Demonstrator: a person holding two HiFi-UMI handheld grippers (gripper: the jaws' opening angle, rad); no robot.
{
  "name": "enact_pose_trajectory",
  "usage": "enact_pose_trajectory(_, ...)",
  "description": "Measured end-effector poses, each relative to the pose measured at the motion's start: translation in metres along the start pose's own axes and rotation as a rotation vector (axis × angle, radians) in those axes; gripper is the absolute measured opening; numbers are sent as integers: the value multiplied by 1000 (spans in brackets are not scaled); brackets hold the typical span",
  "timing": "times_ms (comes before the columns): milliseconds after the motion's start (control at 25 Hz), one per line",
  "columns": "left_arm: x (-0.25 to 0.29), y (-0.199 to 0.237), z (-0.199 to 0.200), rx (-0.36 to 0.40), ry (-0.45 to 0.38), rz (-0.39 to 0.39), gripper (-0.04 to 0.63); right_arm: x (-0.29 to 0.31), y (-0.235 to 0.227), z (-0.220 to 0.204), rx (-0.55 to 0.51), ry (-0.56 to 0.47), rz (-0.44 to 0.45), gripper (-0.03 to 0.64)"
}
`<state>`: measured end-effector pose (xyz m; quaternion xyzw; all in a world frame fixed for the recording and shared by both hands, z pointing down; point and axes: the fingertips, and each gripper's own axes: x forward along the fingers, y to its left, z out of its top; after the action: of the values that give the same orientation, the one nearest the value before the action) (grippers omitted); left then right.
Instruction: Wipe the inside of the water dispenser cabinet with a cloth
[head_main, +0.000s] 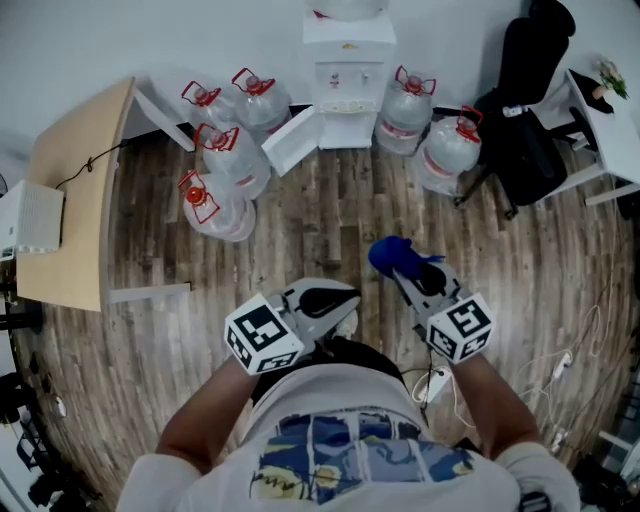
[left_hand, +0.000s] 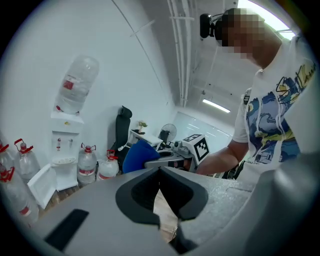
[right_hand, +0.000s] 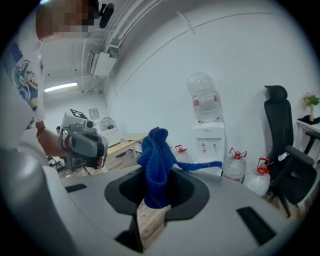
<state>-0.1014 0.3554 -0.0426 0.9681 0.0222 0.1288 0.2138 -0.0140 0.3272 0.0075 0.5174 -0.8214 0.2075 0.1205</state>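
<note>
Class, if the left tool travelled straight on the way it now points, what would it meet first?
Probably the right tool and the blue cloth it grips. In the left gripper view both sit directly beyond the left tool, which is shut and empty. Depth is uncertain.

My head camera looks steeply down; both tool cameras look level, all sharing the far water dispenser (head_main: 349, 75).

The wood-plank floor (head_main: 340, 215) carries a white water dispenser (head_main: 348, 80) at the wall. Four water jugs (head_main: 230, 155) stand left of it, two jugs (head_main: 447, 150) right, beside a desk (head_main: 75, 200) and a black chair (head_main: 527, 120).
</note>
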Motion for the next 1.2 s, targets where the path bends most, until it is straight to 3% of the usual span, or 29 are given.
enact_pose_trajectory(520, 39, 119, 45, -12, 22, -110, 3, 107, -101, 47, 10, 47, -66, 87)
enact_pose_trajectory(840, 41, 215, 61, 11, 42, -163, 3, 218, -151, 74, -3, 127, -91, 87)
enact_pose_trajectory(1040, 55, 273, 52, -20, 40, -175, 3, 297, -186, 65, 10, 160, -72, 87)
enact_pose_trajectory(1200, 81, 320, 41, -45, 27, -143, 3, 357, -223, 44, 18, 192, -37, 87)
